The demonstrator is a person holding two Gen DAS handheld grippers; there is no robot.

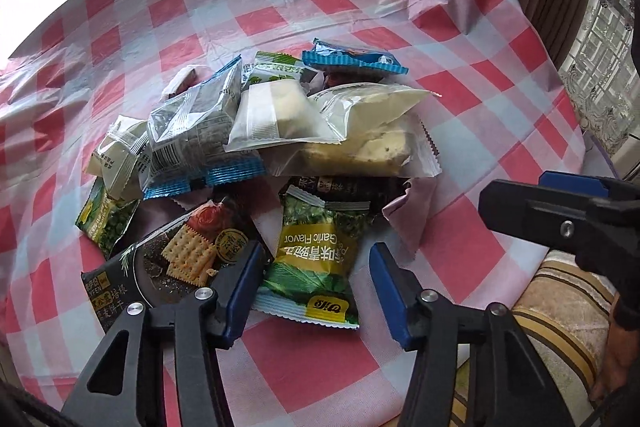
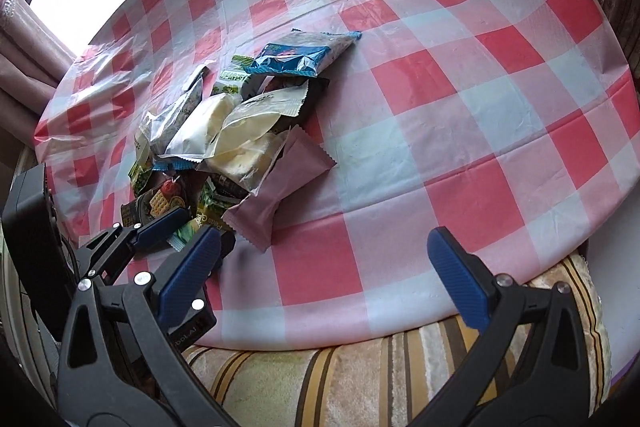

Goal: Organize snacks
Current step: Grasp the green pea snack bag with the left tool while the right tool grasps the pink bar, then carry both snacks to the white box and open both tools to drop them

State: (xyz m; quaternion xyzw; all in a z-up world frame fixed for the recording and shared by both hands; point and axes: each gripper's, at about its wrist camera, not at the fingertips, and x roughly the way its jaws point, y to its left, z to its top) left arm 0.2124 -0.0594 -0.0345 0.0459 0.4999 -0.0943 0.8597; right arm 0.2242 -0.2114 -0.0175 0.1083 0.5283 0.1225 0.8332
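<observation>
- 2 grippers are hanging over the near edge of a surface point(image 2: 460, 99) covered by a red, pink and white checked plastic cloth.
- Many small snack packets are lying in 1 loose heap point(image 1: 264, 131) on the near left part of the cloth, seen from the right wrist.
- Left gripper point(image 1: 316, 279) is pointing steeply down at the front of the heap, its blue fingers point(image 1: 240, 291) standing part open on either side of a green pea packet point(image 1: 316, 267) marked "Garlic Flavor"; they are flanking it without pressing on it.
- Left finger is overlapping a dark cracker packet point(image 1: 172, 259), though contact is unclear.
- Right gripper point(image 2: 324, 275) is hovering beside the heap above bare cloth, its fingers point(image 2: 460, 279) spread wide and holding nothing.
- 1 mauve packet point(image 2: 280, 183) is lying at the heap's right edge, and 1 blue packet point(image 2: 292, 61) is sitting at the far end.
- Striped fabric point(image 2: 320, 379) is showing below the surface edge.
</observation>
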